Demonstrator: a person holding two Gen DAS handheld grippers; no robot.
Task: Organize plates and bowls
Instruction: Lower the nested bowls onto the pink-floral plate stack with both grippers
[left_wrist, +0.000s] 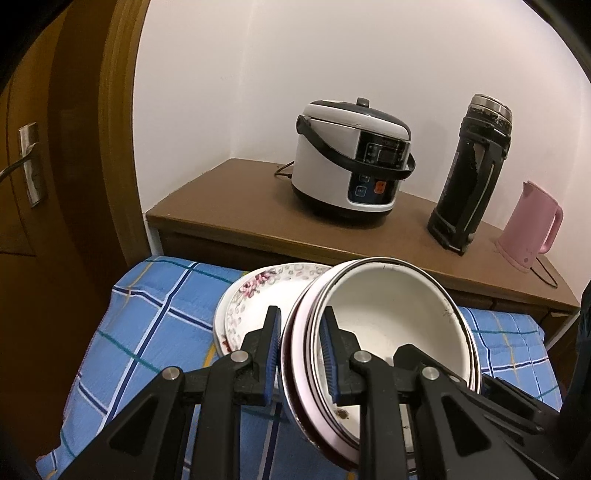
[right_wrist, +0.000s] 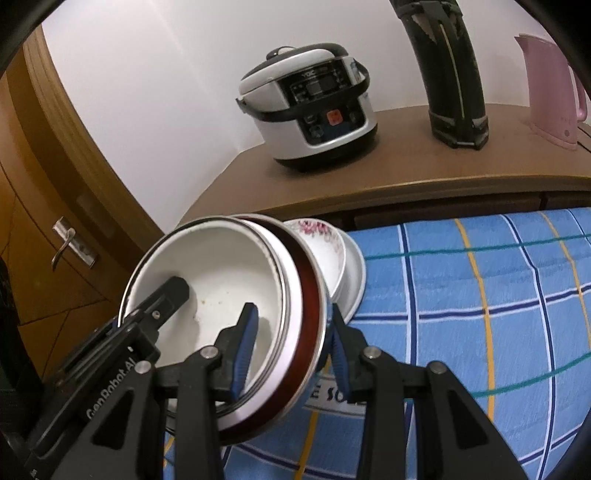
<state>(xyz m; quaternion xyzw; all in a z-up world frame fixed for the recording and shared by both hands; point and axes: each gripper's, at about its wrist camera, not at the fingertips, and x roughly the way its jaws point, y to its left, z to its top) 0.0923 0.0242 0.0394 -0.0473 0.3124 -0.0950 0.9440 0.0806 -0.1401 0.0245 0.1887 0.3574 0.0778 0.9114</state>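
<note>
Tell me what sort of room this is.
Most likely a lived-in home room that doubles as a kitchen corner: a rice cooker, a black thermos and a pink kettle stand on a wooden cabinet by a door.

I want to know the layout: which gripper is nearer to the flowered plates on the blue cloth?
Left, judging by the wrist views. The left gripper clamps the bowl stack rim on the side beside the flowered plates; the right gripper clamps the opposite rim, with the bowls between.
</note>
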